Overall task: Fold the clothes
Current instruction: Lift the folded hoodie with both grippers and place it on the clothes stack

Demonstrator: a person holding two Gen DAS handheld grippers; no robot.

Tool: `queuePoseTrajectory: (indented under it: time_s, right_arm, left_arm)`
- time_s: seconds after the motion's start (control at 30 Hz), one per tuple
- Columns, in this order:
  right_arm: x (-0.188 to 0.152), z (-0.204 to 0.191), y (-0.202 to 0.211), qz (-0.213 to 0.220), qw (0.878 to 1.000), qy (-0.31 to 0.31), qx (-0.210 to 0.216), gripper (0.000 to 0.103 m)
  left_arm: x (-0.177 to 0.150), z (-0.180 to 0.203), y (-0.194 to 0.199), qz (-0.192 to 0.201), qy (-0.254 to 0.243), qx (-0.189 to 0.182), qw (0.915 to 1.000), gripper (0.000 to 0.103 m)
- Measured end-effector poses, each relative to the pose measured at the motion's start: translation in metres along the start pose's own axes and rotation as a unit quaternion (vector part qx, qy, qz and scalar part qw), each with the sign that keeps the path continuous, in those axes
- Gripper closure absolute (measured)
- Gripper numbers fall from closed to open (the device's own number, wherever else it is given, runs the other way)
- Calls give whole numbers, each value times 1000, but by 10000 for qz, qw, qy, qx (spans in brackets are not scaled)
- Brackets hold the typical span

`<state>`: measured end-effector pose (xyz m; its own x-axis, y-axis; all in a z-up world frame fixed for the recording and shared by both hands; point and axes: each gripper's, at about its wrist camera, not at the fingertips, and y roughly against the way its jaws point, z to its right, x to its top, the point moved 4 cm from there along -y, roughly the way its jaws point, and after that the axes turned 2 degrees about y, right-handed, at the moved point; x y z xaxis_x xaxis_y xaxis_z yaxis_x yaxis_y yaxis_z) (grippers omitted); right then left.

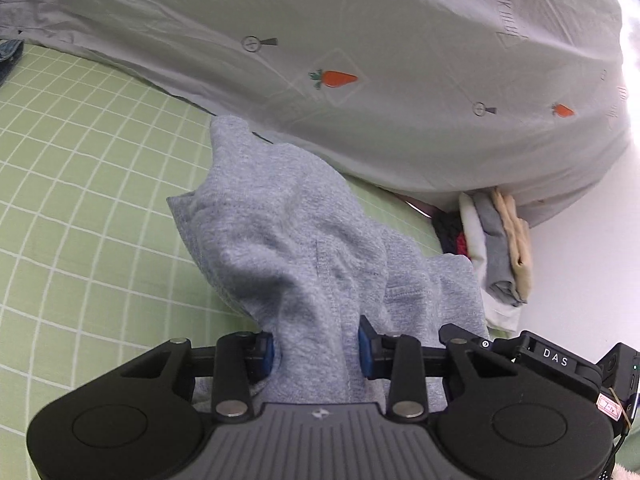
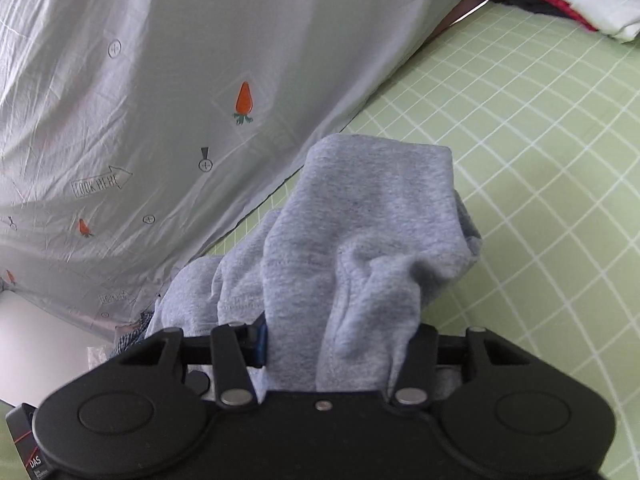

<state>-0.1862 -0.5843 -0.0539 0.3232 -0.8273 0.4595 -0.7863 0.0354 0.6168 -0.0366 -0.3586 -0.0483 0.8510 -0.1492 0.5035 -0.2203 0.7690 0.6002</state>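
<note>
1. I work over a bed whose green checked sheet (image 1: 80, 184) runs under both of my grippers; its white grid lines show flat and smooth on either side of the cloth I hold.
2. My left gripper (image 1: 316, 350) is clamped on the grey garment (image 1: 288, 240): the blue pads (image 1: 267, 354) press into a bunched fold from both sides.
3. My right gripper (image 2: 340, 344) grips another part of the same grey garment (image 2: 360, 232). One blue pad shows at the left of the bunch; the cloth drapes over and hides the other finger.
4. The garment is a soft heathered grey knit with stitched seams. It hangs in thick, crumpled folds from both grips, lifted off the sheet near me, with its far end trailing down toward the sheet.
5. Beyond the garment, a pale grey quilt (image 1: 360, 60) lies heaped along the far side of the sheet. It is printed with orange carrots, small circled crosses and outlined arrows, one reading "LOOK HERE".
6. Beside the garment's far end, at the quilt's edge, a stack of folded clothes (image 1: 496, 248) sits in white, grey, cream and red layers.
7. Behind that stack stands a plain white wall (image 1: 588, 240).
8. In the left view's far left corner a bit of blue denim (image 1: 10, 54) lies at the quilt's edge.
</note>
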Motion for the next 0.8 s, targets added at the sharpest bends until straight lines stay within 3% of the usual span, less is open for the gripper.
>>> queuePoseTrajectory:
  time_s: [0.27,0.37,0.6,0.8]
  right_arm:
    - [18,63,107,916,9938,-233,-583,53]
    - [47,102,140,1138,9912,-223,-633,54]
    - [167,198,188,1501,9872,268,-471,54]
    - [298,235,220,1859,9770,953,-435,56]
  left_arm:
    - [-32,108,-51,-343,-631,-834,9939,65]
    - [-48,163,-82,-320,-799,-1006,9912,65]
    - [-62,296,-173,168,-785,-1118,9905,65]
    - [-23,401,-237,696,-889,-1268,9855,65]
